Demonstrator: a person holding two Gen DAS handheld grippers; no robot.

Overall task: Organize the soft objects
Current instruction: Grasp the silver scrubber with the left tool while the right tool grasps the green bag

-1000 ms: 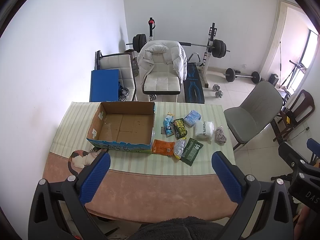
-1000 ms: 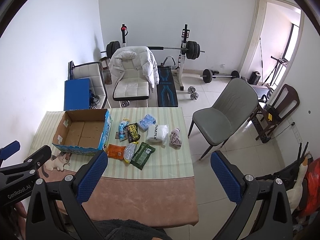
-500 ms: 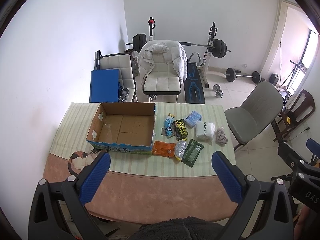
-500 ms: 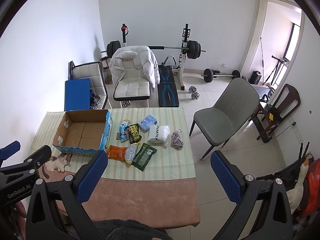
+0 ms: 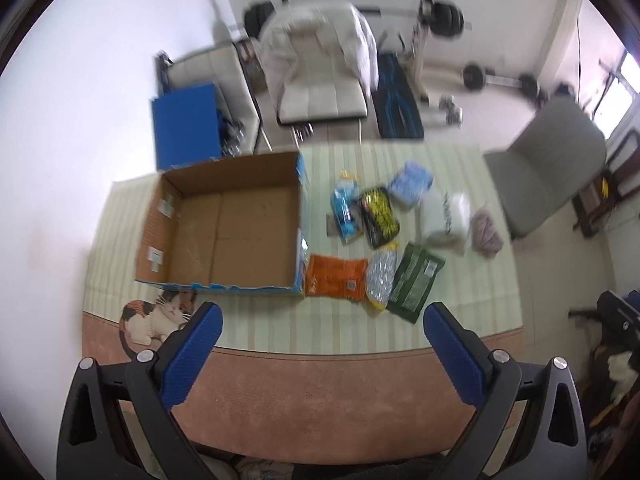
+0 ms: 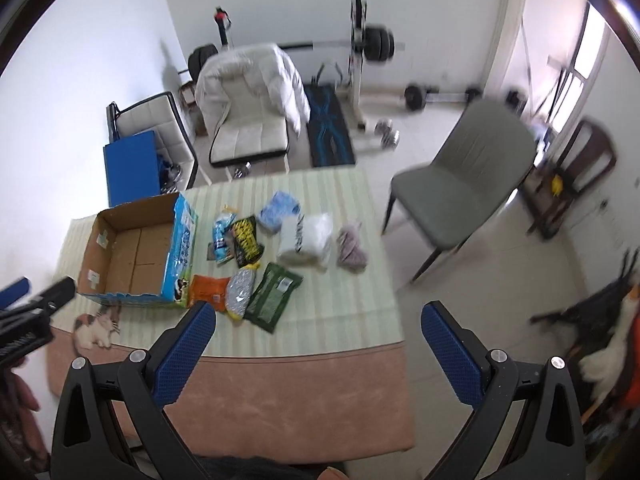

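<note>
Tongs: left gripper (image 5: 320, 322) and right gripper (image 6: 318, 320) both wide, empty, well short of packets. Risk: orange pouch (image 5: 335, 276) touches box (image 5: 224, 224) wall; grab may snag cardboard. Silver bag (image 5: 381, 276) overlaps neighbours; may drag them.

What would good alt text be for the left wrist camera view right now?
An empty open cardboard box sits on a striped tablecloth beside a cluster of soft packets. The open left gripper hovers in the foreground, gym equipment blurred behind.
</note>
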